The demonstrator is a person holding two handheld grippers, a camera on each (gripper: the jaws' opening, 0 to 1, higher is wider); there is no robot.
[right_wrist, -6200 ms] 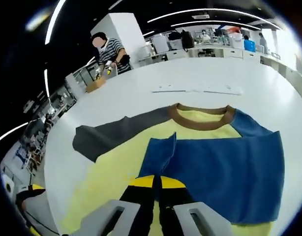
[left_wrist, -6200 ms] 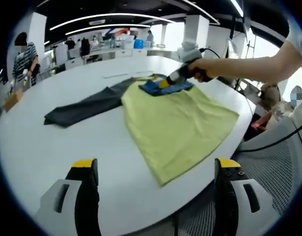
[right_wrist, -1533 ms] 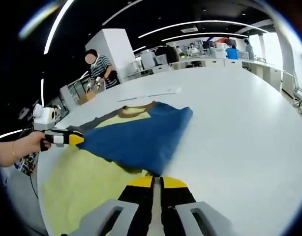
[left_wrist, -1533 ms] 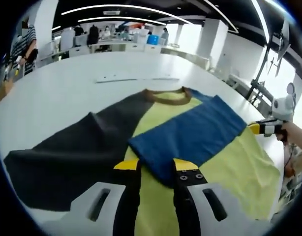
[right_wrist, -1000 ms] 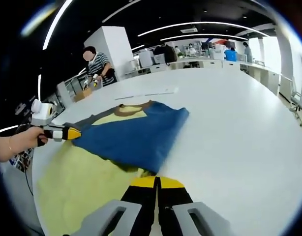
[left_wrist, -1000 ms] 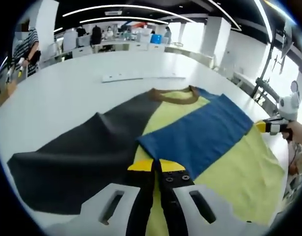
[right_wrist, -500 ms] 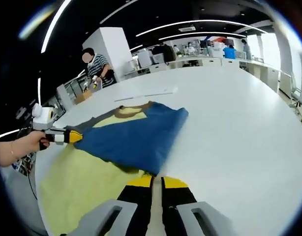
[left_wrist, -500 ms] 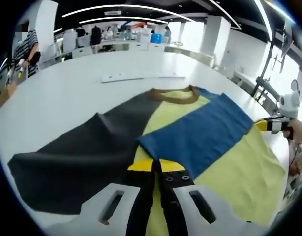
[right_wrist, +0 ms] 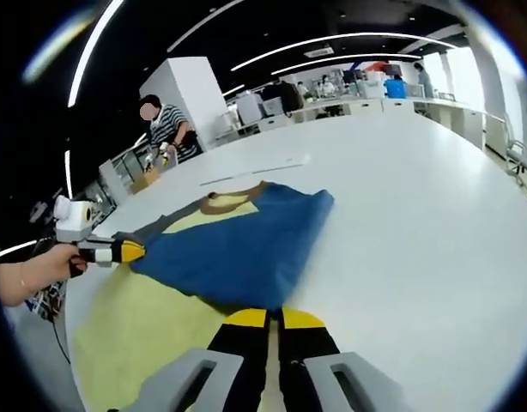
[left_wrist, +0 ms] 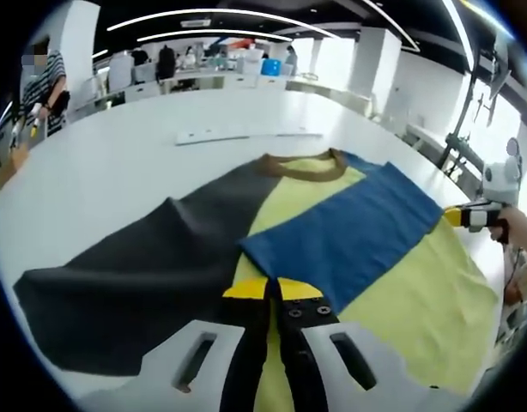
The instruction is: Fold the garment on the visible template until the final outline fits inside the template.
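Note:
A shirt lies flat on the white table (left_wrist: 118,163). It has a yellow-green body (left_wrist: 401,292), a brown collar (left_wrist: 302,167) and a dark grey sleeve (left_wrist: 135,266) spread out to the left. Its blue sleeve (left_wrist: 349,232) is folded across the body. My left gripper (left_wrist: 272,290) is shut on one end corner of the blue sleeve. The right gripper (left_wrist: 457,216), held by a hand, touches the other corner. In the right gripper view, my right gripper (right_wrist: 268,319) is shut on the blue sleeve (right_wrist: 238,249) edge, and the left gripper (right_wrist: 130,251) holds the far corner.
Flat white strips (left_wrist: 238,133) lie on the table beyond the collar. A person in a striped shirt (right_wrist: 165,120) stands at the table's far side. Desks and more people fill the background. The table edge (left_wrist: 495,283) runs close to the shirt's hem side.
My left gripper came from the table edge to the blue sleeve and shut on it about a second ago. Since then both grippers hold almost still; the right gripper view has tilted slightly.

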